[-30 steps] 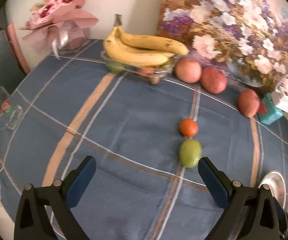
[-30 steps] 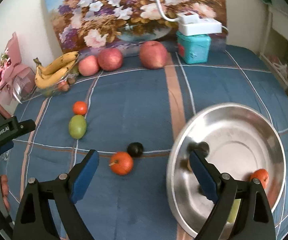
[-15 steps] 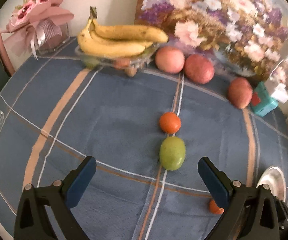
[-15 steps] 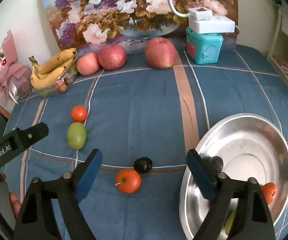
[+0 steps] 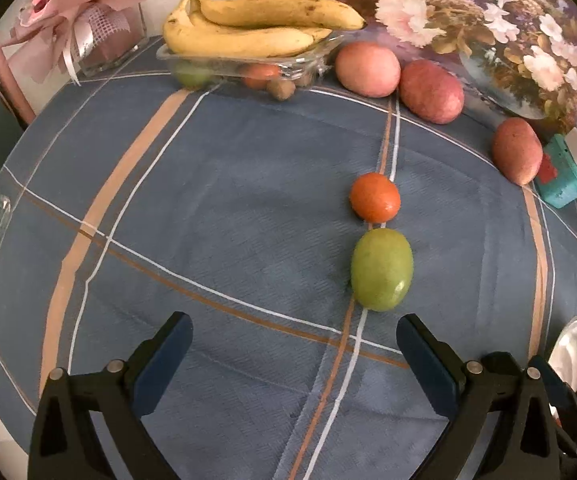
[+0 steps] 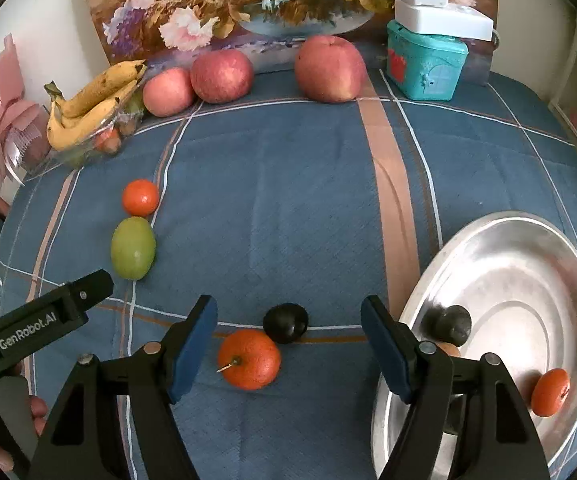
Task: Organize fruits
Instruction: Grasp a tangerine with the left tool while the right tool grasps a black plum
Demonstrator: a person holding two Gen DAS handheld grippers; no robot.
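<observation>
Both of my grippers have come down toward the blue plaid tablecloth point(image 6: 288, 208) since the earlier frames, and the fruit now looms larger in both views. My right gripper point(image 6: 288, 344) was spread wide a second ago; its jaws are closing now, about half open, with the stemmed orange tangerine point(image 6: 249, 359) and the small dark plum point(image 6: 285, 323) lying between them, pads not yet touching either. My left gripper point(image 5: 293, 364) is wide open and holds nothing; the green oval mango point(image 5: 381, 269) lies just ahead of its right finger, with a second orange tangerine point(image 5: 375, 197) just beyond.

The round steel plate point(image 6: 528, 264) sits by the cloth's right edge, already holding a dark fruit and an orange one.

The risks, as I judge them: the tangerine and plum touch, so closing on both could squeeze one out and send it rolling. My right finger hangs close to the plate rim and could knock it. The mango is off-centre for my left jaws, so one pad could nudge it into the tangerine.
</observation>
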